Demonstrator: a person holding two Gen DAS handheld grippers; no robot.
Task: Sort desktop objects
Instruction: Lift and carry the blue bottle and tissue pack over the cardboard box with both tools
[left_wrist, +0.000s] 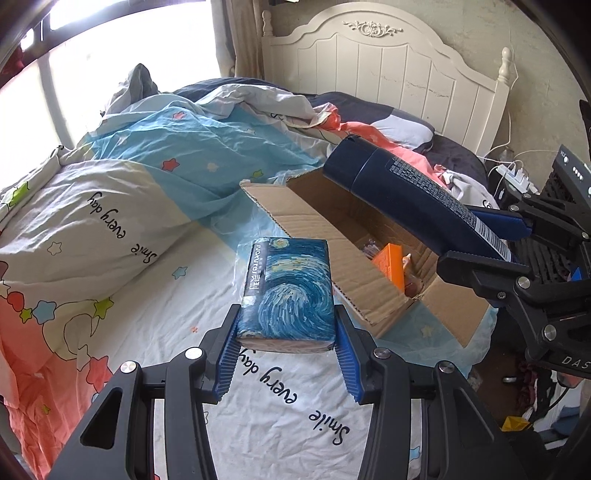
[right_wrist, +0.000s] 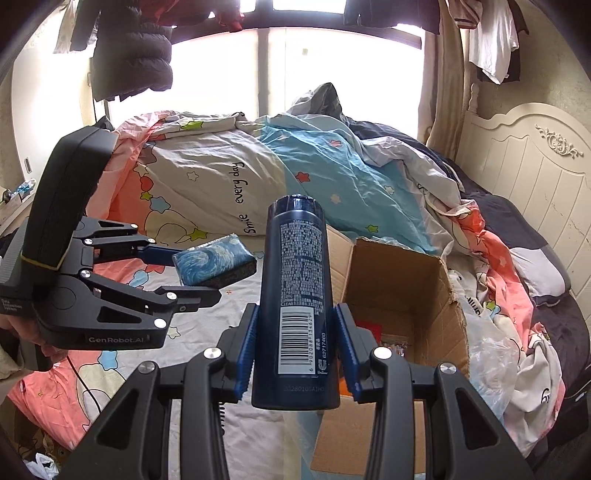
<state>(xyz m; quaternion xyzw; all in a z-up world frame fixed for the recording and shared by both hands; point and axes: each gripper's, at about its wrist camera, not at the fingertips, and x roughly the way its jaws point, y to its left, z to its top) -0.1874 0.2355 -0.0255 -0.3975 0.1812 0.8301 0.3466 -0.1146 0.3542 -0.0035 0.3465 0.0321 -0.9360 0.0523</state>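
The left gripper (left_wrist: 286, 332) was clamped on a tissue pack (left_wrist: 288, 291), held above the bedsheet (left_wrist: 155, 325) just left of the box (left_wrist: 332, 229). The right gripper (right_wrist: 295, 343) gripped a bottle (right_wrist: 295, 280) over the box's near-left edge.

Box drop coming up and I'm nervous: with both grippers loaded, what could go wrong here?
1. The bottle is gripped only near its base by the right gripper, so it might tilt or slip.
2. The tissue pack is soft; the left gripper may crush it.
3. The box sits on rumpled bedding and could tip.
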